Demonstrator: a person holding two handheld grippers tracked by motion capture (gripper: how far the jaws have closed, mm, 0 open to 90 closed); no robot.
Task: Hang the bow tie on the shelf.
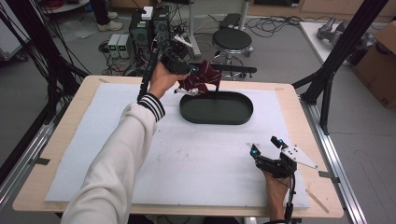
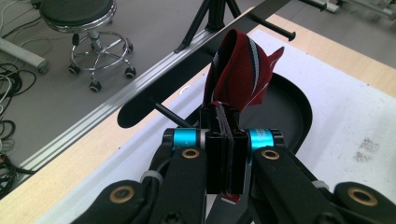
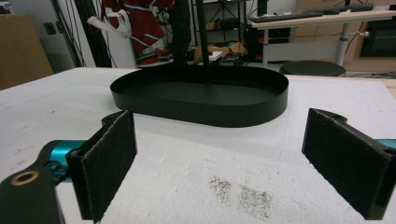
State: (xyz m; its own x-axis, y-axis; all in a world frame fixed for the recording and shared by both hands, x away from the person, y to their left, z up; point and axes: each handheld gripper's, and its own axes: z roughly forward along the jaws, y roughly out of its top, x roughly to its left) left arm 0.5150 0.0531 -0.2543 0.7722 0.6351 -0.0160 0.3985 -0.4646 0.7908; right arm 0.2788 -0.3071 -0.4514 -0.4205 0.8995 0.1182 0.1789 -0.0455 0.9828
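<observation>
Over the far left of the black tray (image 1: 217, 108), the left tongs (image 1: 194, 74) pinch a red striped cloth (image 1: 201, 78). Lower it slowly so it all lands inside. Near right, the right tongs (image 1: 266, 145) rest open and empty.

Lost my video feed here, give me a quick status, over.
Left gripper shut on red striped cloth, held above black oval tray. Right gripper open, idle on white mat. Nothing in the way.

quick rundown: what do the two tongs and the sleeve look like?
Both tongs, left and right, are black with cyan collars and brass rivets. The right one's flat rectangular pads look felt-like, and it carries a grey triangular plate. White sleeve, dark-striped cuff.
</observation>
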